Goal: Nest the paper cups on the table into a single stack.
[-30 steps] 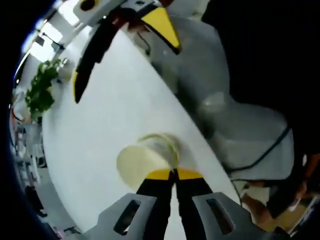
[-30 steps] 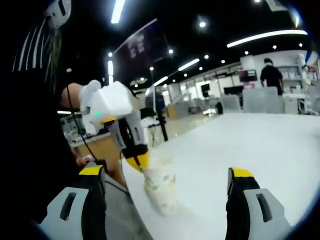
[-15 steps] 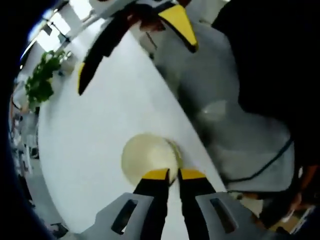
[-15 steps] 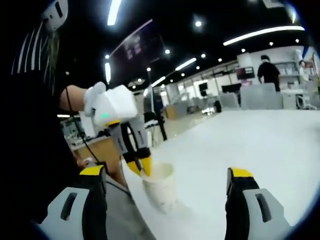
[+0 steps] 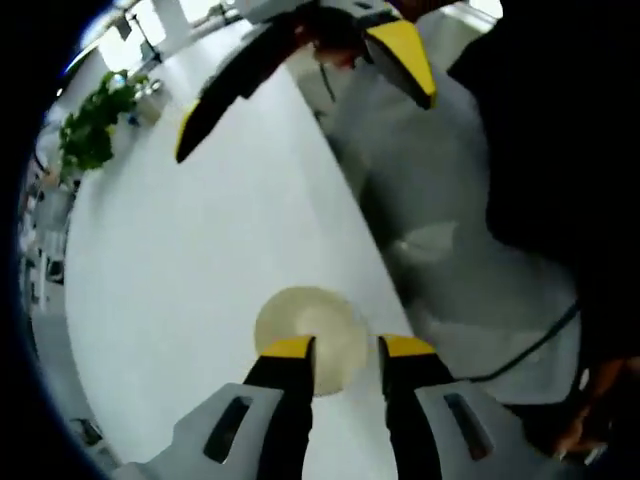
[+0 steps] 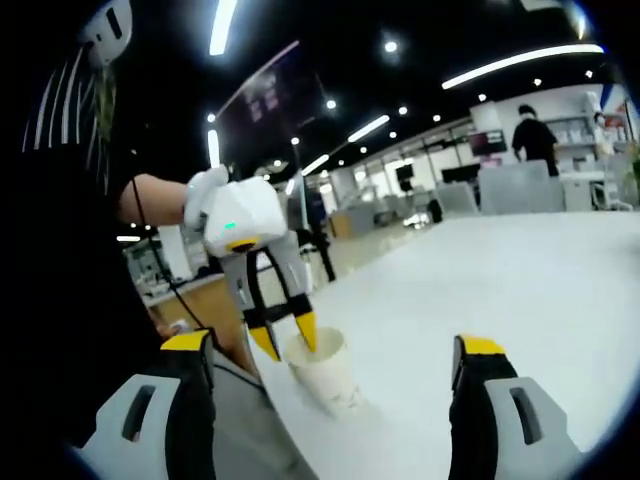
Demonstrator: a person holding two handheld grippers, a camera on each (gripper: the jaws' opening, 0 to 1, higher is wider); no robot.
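Left hand-held gripper (image 5: 342, 350), jaws parted and released, hovers over my stacked cups (image 6: 322, 368) at the surface (image 5: 170, 260) edge, where a careless nudge could tip them off.

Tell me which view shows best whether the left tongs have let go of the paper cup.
The right gripper view: it shows the left tongs side-on, jaws spread astride the paper cup's rim on the table. The left gripper view looks straight down into the cup, its own jaws parted at the near rim.
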